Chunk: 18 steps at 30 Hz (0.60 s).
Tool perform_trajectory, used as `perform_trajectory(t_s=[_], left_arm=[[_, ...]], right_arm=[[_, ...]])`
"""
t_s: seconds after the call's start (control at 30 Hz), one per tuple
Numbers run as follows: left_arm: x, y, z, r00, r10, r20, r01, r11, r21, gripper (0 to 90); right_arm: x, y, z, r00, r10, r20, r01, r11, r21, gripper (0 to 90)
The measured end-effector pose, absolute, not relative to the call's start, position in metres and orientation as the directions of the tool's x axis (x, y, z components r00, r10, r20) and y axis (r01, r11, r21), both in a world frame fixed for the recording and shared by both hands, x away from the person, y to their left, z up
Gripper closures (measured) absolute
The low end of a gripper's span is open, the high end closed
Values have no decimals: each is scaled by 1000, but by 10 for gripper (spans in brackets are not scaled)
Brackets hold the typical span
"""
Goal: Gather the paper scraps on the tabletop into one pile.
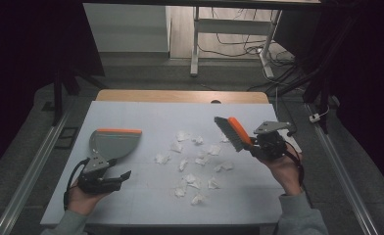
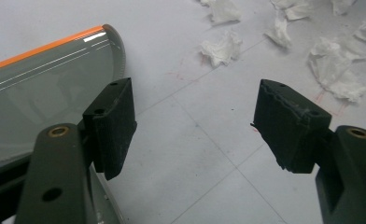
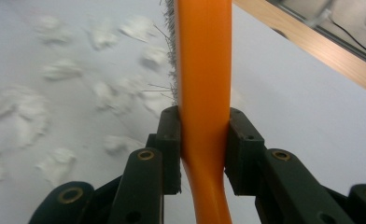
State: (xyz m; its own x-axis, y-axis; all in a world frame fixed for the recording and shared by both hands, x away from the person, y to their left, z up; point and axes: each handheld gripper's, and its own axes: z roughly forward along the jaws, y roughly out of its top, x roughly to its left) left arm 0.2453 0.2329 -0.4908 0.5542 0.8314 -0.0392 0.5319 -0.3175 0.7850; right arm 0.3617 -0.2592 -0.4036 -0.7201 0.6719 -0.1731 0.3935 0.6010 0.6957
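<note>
A grey dustpan (image 1: 112, 142) with an orange lip lies on the white table at the left. My left gripper (image 1: 117, 169) is just in front of it, open, with nothing between its jaws. In the left gripper view the dustpan (image 2: 41, 84) sits beside and behind the left jaw of that gripper (image 2: 195, 107). My right gripper (image 1: 252, 142) is raised over the table's right side, shut on the orange handle of a brush (image 1: 231, 131) whose grey bristles face the middle. The right gripper view shows the brush (image 3: 203, 56) clamped between the jaws of the gripper (image 3: 203, 116).
Several crumpled white paper scraps (image 1: 202, 159) (image 2: 223, 46) (image 3: 13, 112) are scattered across the table's middle, between dustpan and brush. A wooden strip (image 1: 180, 96) borders the table's far edge. Desk legs and cables (image 1: 258, 49) stand on the floor beyond.
</note>
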Motion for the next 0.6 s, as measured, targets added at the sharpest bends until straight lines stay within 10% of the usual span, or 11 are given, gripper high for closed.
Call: perform_trajectory(t_s=[0.6], left_arm=[[247,229,-497,567,823,-28,532,-339,776,310]], right_arm=[[408,-269,-429,-591,786,-180,631,590,504,700]])
